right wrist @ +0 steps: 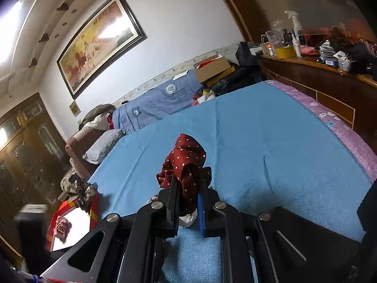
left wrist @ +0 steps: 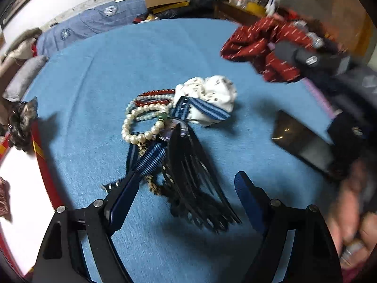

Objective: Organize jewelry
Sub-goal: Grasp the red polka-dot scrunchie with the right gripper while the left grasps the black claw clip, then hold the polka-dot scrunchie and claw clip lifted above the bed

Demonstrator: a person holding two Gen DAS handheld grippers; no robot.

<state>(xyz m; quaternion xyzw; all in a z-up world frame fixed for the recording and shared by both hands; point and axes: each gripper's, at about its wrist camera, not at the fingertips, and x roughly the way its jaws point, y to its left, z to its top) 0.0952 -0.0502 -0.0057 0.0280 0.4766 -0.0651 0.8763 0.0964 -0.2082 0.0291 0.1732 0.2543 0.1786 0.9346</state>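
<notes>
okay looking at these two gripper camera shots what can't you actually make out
- Watch face, left wrist view: the black comb covers it.
- Right gripper in the left wrist view: motion blur; jaws unreadable there.
- Dark box, left wrist view: blurred, contents unclear.
- Red scrunchie, right wrist view: its lower part sits hidden between the right gripper's fingers.
- Dresser clutter, right wrist view: too small.

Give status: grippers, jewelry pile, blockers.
Left gripper open over jewelry pile. Right gripper shut on red polka-dot scrunchie, lifted. White scrunchie lies against the bracelets.
</notes>
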